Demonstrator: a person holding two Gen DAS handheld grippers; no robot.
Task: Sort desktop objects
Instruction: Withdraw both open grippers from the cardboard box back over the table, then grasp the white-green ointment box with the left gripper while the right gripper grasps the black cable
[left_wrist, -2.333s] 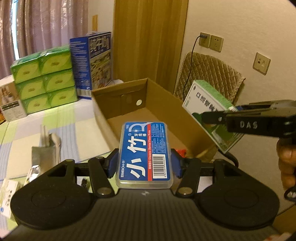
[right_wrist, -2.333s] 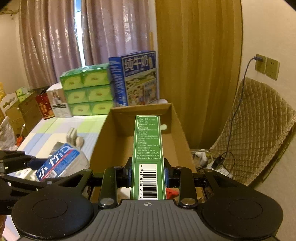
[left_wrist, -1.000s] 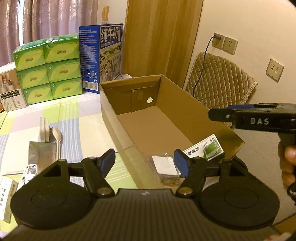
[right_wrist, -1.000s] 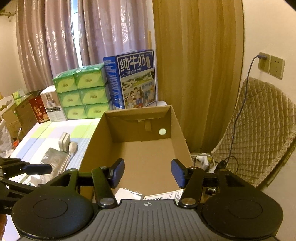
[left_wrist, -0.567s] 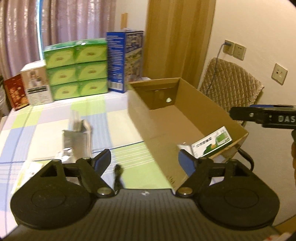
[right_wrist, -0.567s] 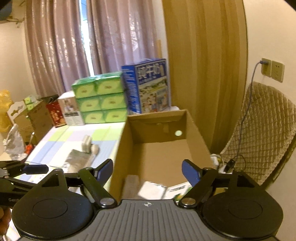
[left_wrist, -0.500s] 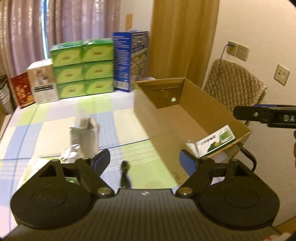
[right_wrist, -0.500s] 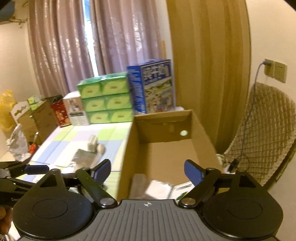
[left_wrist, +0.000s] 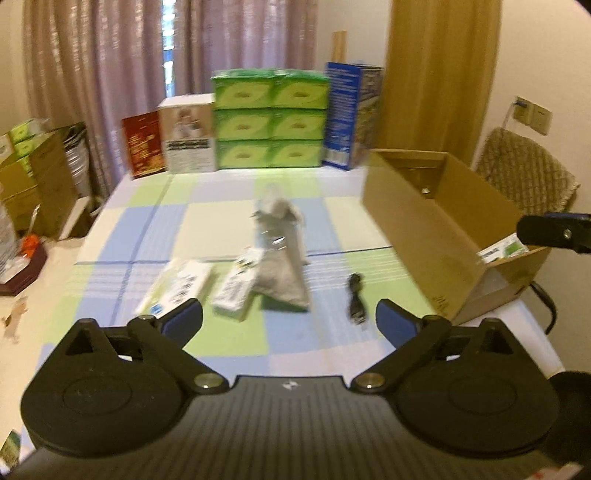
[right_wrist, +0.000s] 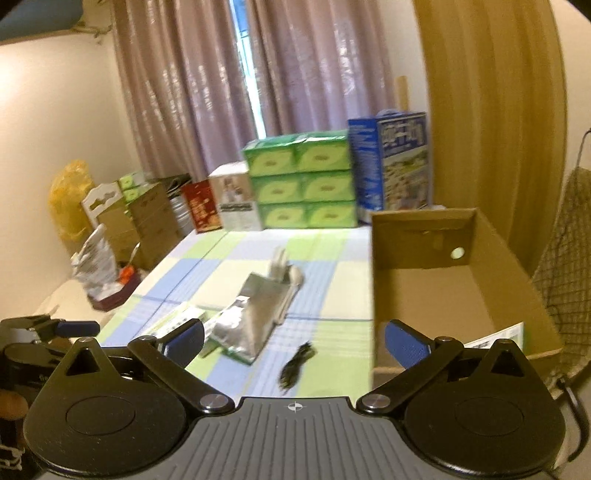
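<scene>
My left gripper (left_wrist: 289, 323) is open and empty, above the near part of the checked tablecloth. My right gripper (right_wrist: 293, 343) is open and empty too, beside the open cardboard box (left_wrist: 424, 206), which also shows in the right wrist view (right_wrist: 443, 295). A green-and-white carton (left_wrist: 502, 249) lies inside the box; its corner shows in the right wrist view (right_wrist: 506, 334). On the cloth lie a silver foil pouch (left_wrist: 282, 254), two white-green cartons (left_wrist: 175, 286) (left_wrist: 238, 286) and a small black cable (left_wrist: 356, 304).
Green tissue packs (left_wrist: 269, 118), a blue milk carton (left_wrist: 351, 114), a white box (left_wrist: 188, 133) and a red box (left_wrist: 143, 146) line the table's far edge. A quilted chair (left_wrist: 524, 177) stands right of the box. Cardboard boxes (left_wrist: 33, 177) stand left.
Both grippers let go of their boxes into the cardboard box, opened wide, then drew back and swung left toward the items on the cloth.
</scene>
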